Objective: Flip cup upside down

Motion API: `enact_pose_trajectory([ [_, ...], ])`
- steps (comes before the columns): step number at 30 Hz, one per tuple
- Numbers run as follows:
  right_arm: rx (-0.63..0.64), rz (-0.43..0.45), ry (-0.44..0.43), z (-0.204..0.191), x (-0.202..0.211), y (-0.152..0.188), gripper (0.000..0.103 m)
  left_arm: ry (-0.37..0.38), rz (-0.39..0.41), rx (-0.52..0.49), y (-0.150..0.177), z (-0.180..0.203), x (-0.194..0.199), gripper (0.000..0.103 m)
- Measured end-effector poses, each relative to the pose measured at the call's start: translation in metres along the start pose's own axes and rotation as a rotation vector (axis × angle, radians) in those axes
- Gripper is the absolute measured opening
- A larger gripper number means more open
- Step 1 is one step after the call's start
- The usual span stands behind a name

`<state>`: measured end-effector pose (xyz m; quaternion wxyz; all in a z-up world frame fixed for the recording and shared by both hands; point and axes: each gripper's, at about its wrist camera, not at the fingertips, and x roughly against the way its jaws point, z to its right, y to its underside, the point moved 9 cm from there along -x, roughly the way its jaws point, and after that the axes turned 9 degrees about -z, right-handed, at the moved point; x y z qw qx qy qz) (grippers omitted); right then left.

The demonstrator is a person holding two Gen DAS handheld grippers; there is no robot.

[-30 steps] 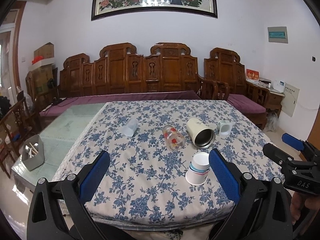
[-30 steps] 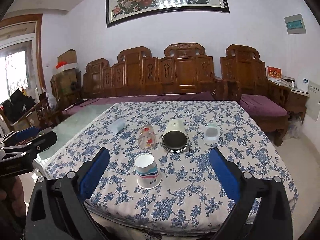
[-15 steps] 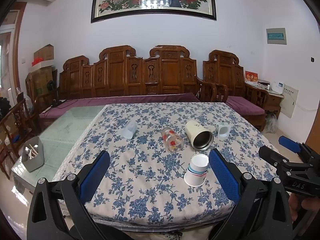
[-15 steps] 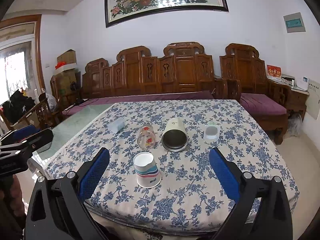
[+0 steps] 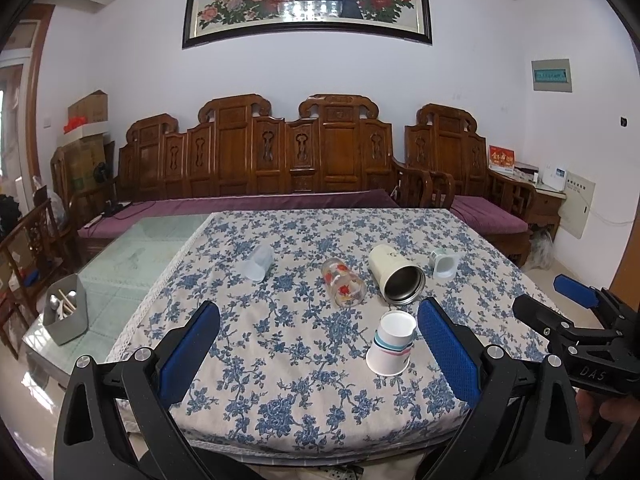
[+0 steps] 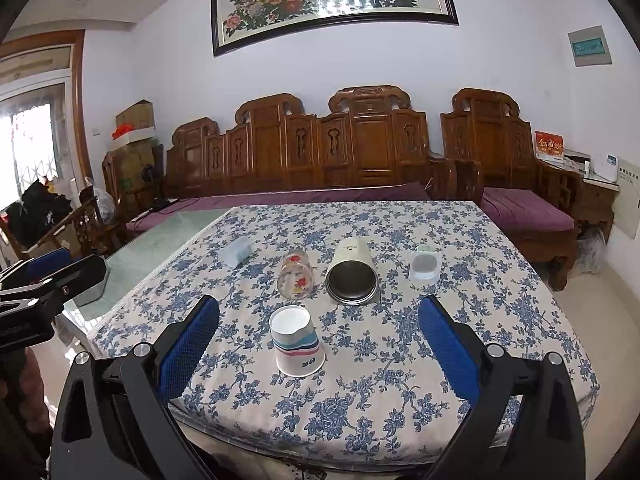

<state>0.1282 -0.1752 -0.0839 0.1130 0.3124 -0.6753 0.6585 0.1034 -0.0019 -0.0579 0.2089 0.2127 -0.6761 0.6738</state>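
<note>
Left wrist view: my left tool is spread wide, grasping nothing, held off the near edge of the counter with its blue floral cloth. The white paper cup with teal and pink stripes sits bottom-up, wide rim on the cloth, just inside the right pad in the frame but not touching it that I can tell. Behind it: cream steel-lined tumbler on its side, clear glass with red fish print on its side, frosted plastic cup tipped over further left, small pale cup at right. The right tool shows at the right edge. Right wrist view: right tool also released, nothing between the pads. Striped paper cup stands inverted between them, near the front of the counter, clear of both. Tumbler and fish glass lie just behind it.
</note>
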Motion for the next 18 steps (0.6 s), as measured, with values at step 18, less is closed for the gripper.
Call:
enact_pose_trajectory([
  [18, -0.002, 0.005, -0.003, -0.001, 0.001, -0.0028, 0.1, -0.004, -0.006, 0.003, 0.0, 0.0001, -0.0007, 0.095],
])
